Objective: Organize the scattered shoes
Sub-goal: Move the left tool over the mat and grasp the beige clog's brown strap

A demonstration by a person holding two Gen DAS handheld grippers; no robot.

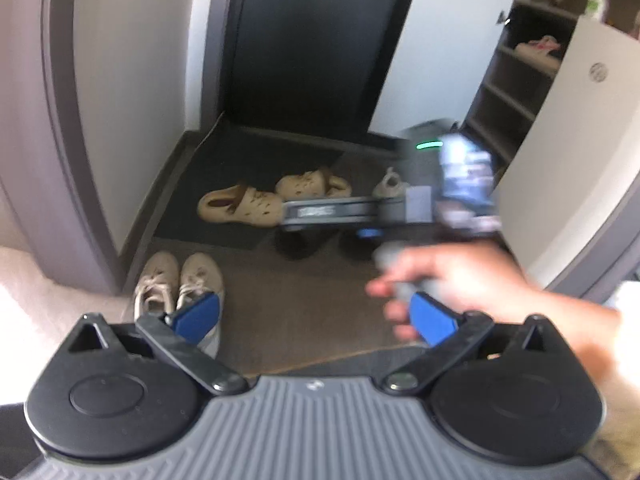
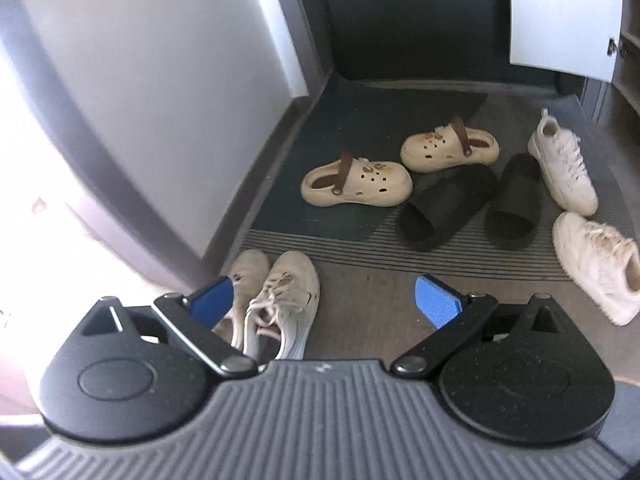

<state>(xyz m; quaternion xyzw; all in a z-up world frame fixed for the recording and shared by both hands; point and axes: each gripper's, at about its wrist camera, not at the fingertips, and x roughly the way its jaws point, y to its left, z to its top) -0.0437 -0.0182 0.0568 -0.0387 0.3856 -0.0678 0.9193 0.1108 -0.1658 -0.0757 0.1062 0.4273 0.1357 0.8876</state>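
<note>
Entryway floor [image 2: 360, 312], shoes spread over it.

Left tongs [image 1: 316, 316]: spread wide, nothing between the blue pads. Just past the left pad, at the near left corner of the floor by the wall, the beige sneakers [image 1: 180, 284] stand side by side, toes away; the pad overlaps the nearer one in view, contact cannot be told.

Right tongs [image 2: 326, 300]: spread wide, empty. Seen from the left wrist they are a blurred shape held by the right hand [image 1: 460, 280], up above the floor's middle. The same beige sneakers [image 2: 280, 292] sit under and beside their left pad, apart from it.

Further in, on the dark mat [image 2: 320, 128], the tan clogs [image 2: 400, 164] lie staggered, both well beyond the tongs. Right of them, the black slides [image 2: 476, 204] rest on the ribbed strip, roughly parallel. Along the right edge of the floor, the white sneakers [image 2: 576, 208] lie one behind the other, nearer one tipped on its side. An open shelf cabinet [image 1: 516, 92] stands at the far right.
</note>
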